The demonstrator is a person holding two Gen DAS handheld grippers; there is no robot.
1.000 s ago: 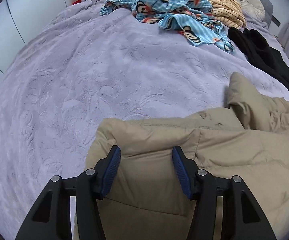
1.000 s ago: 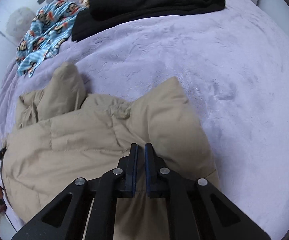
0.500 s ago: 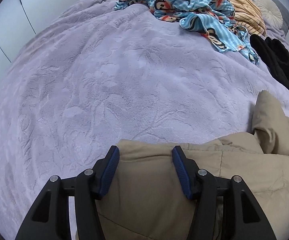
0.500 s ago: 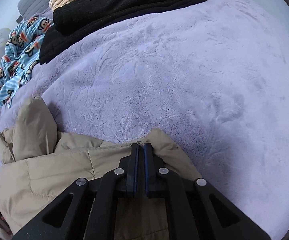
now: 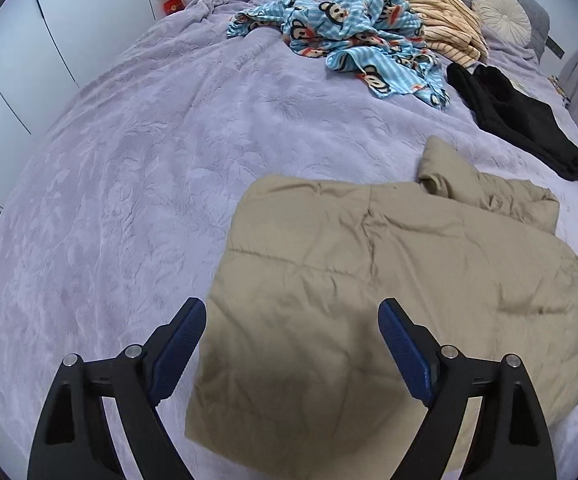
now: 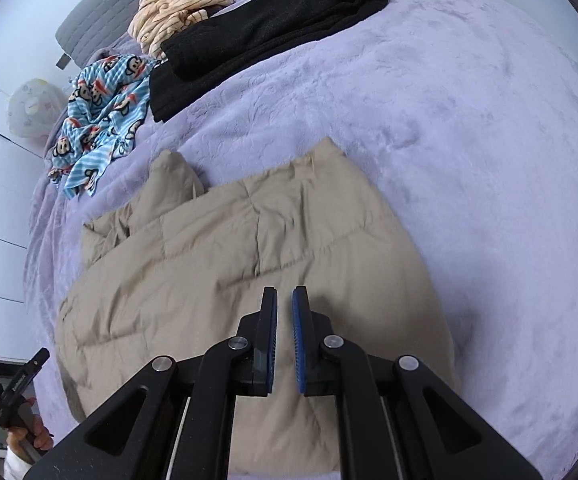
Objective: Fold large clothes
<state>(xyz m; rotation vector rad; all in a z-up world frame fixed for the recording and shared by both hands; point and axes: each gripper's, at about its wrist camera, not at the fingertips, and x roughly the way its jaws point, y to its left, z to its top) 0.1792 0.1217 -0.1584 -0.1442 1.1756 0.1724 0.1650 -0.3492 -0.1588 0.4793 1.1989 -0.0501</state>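
A tan padded jacket (image 5: 377,280) lies folded flat on the purple bed cover (image 5: 149,168); it also shows in the right wrist view (image 6: 249,264). A sleeve or hood bunch (image 5: 445,168) sticks out at its far edge. My left gripper (image 5: 291,320) is wide open above the jacket's near left part, holding nothing. My right gripper (image 6: 285,304) hovers above the jacket's near right part with the jaws slightly apart and nothing between them.
A blue monkey-print garment (image 5: 353,40), a beige striped garment (image 5: 441,24) and a black garment (image 5: 517,120) lie at the far end of the bed. A round cushion (image 5: 501,12) rests by the headboard. White wardrobe doors (image 5: 29,40) stand at the left.
Both grippers have pulled back and up from the jacket. The right gripper let go of the jacket's edge and opened a little. The jacket now lies folded flat.
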